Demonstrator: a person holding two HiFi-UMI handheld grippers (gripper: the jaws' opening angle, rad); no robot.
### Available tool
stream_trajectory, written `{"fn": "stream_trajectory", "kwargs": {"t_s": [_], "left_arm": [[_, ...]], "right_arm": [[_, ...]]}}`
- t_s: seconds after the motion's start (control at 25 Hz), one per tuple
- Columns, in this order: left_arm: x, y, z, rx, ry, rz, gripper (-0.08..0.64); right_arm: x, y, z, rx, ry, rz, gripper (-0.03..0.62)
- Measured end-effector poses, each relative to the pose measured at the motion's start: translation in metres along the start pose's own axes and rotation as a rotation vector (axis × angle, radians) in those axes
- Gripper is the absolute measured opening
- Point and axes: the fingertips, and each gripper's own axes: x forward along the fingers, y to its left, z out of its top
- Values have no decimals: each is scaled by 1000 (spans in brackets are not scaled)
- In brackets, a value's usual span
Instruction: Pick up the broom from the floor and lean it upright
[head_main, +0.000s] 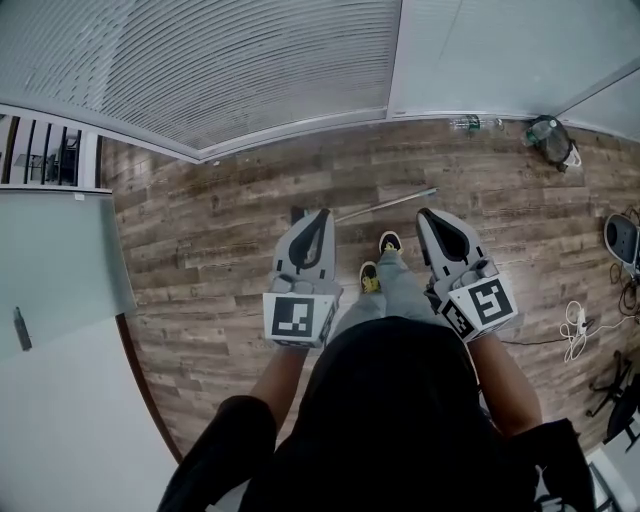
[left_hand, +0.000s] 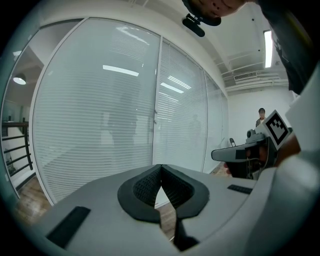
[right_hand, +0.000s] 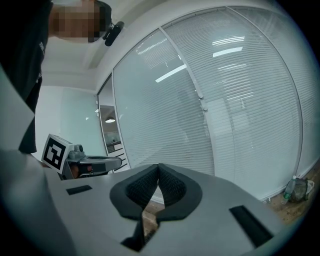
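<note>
Silver broom (head_main: 388, 202) lies far ahead on the floor (head_main: 220, 250), so the left hand-held gripper (head_main: 324, 214) and right hand-held gripper (head_main: 424, 213), both pressed together and empty, probably must approach and open.

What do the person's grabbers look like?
The left hand-held gripper and right hand-held gripper are pale grey, with black ribbed pads at the tips and a cube of black-and-white square markers behind. The person's sleeves are black.

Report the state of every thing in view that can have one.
Broom: lying flat on the floor, not picked up.
Left gripper: shut, empty.
Right gripper: shut, empty.
Blinds: lowered behind the glass.
</note>
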Motion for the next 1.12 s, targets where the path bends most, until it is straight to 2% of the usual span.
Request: {"fn": "stream_trajectory", "kwargs": {"t_s": [0.16,0.32,0.52,0.68,0.8,0.88,0.96,1.12], "left_arm": [[21,2,6,14,16,-1,23],[49,-4,11,45,18,-37,23],[84,-16,1,86,72,-73,23],[109,-12,-18,147,164,-76,23],[138,-6,-44,225,217,-98,24],[150,-5,-75,270,289,-152,25],[163,-2,-114,260,363,-197,25],[188,16,-198,236,480,-227,25]], "right_arm": [[14,-16,7,-4,2,16,17],[23,-41,14,1,-2,25,17],[34,-81,9,36,14,23,17],[53,-109,-7,77,52,21,17],[76,-130,-22,87,97,28,17],[84,-138,-46,134,143,16,17],[94,-150,-72,172,197,-4,17],[126,-181,-141,213,302,-55,18]]}}
